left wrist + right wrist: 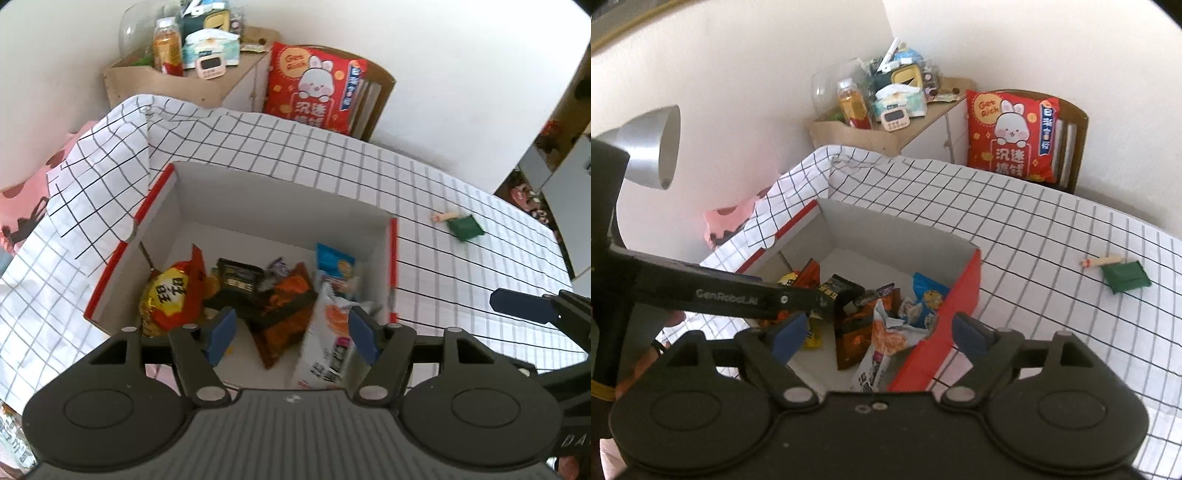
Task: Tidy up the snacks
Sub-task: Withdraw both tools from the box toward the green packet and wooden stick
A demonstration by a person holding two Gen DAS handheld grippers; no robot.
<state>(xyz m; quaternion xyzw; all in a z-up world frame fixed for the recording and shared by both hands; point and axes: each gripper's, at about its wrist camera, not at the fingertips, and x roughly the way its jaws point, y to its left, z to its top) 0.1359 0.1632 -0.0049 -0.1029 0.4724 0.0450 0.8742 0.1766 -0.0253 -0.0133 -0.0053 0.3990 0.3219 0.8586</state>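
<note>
An open box (280,199) (964,291) with red edges stands on the checked tablecloth and holds several snack packs: a yellow-red bag (170,295), a black pack (236,280), an orange-black pack (284,314), a blue pack (334,266) (925,295) and a white-orange pack (325,343) (890,332). My left gripper (291,332) is open and empty above the box. My right gripper (879,332) is open and empty over the box's right wall. A green packet (465,227) (1124,277) and a small stick snack (443,217) (1100,262) lie on the cloth to the right.
A wooden shelf (155,79) (849,129) with a bottle, tissues and a timer stands at the back. A red rabbit cushion (314,88) (1008,133) leans beside it. The left gripper's arm (738,291) crosses the right wrist view; the right gripper's finger (524,306) shows at right.
</note>
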